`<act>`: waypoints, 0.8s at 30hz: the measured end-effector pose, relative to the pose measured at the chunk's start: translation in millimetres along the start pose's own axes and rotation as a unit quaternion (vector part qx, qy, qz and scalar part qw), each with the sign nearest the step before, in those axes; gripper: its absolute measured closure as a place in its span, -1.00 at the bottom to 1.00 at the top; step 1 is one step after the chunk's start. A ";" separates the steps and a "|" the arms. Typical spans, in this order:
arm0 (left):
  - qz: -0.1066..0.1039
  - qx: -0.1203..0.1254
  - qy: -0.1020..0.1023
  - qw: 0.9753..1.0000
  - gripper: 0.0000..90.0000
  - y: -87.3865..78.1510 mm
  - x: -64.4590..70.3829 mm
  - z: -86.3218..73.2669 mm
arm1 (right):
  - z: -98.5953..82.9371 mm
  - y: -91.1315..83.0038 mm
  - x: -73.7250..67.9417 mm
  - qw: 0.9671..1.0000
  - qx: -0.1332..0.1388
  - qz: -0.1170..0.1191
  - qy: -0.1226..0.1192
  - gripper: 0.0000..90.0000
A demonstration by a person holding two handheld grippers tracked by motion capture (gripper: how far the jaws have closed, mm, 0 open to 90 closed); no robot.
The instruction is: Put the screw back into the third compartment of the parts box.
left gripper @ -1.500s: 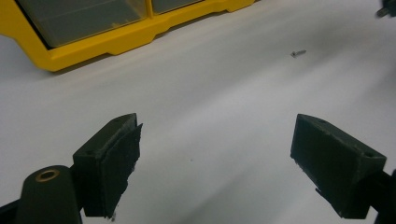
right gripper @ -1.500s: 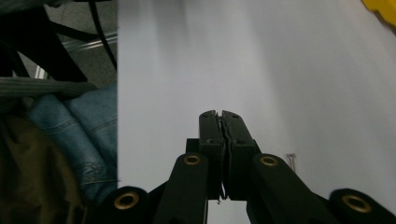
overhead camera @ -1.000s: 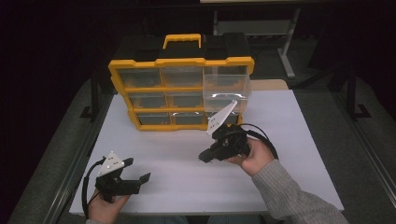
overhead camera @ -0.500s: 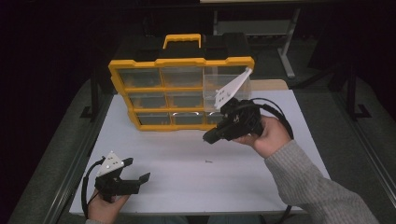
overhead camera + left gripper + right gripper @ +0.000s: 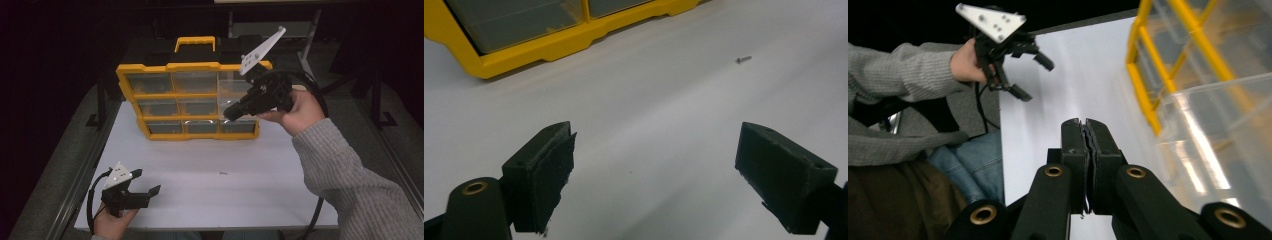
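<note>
A yellow organizer case [image 5: 190, 102] is standing upright at the far side of the white surface [image 5: 260, 170], leaning slightly back, with a yellow handle on top and three rows of see-through compartments showing across its front. The clear lid is catching the light, and what is inside the compartments is too dim to make out. The right gripper [image 5: 231, 113] is hovering in front of the case's right-hand column, about level with its middle row, with its jaws clenched together on nothing; in the right gripper view the two black jaws are pressing flat against each other beside the case's yellow frame [image 5: 1148, 95]. The left gripper [image 5: 145, 187] is sitting low at the near left of the case, well apart from it, with its jaws released and spread wide over bare surface. A tiny screw [image 5: 742, 59] is lying on the surface in front of the case, between the two grippers.
</note>
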State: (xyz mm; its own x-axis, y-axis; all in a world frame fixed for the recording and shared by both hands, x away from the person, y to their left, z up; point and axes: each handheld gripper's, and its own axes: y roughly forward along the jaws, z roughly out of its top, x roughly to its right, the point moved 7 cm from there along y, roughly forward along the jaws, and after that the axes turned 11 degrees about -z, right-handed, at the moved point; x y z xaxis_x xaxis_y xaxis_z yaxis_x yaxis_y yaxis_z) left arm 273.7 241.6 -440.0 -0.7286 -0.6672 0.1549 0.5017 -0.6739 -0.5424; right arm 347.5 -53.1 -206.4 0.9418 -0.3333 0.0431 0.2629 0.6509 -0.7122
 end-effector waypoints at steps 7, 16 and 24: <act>-0.001 0.003 -0.005 1.000 -0.65 0.7 0.4 0.2 | 11.9 -11.6 29.6 0.999 0.000 -0.028 0.022 0.93; -0.001 0.003 -0.001 1.000 -0.65 1.4 0.8 0.2 | 8.0 -3.1 62.3 0.997 -0.022 -0.056 0.052 0.93; -0.002 0.001 0.003 1.000 -0.65 0.1 -0.1 0.4 | 3.1 14.0 75.0 0.995 -0.045 -0.060 0.063 0.92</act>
State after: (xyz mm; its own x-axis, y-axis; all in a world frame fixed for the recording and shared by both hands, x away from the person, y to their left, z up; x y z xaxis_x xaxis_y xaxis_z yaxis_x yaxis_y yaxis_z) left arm 274.0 241.5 -439.7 -0.7339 -0.6620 0.1521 0.4995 -0.6778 -0.5396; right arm 422.5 -66.9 -211.0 0.8696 -0.4914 0.0477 0.3468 0.5391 -0.7675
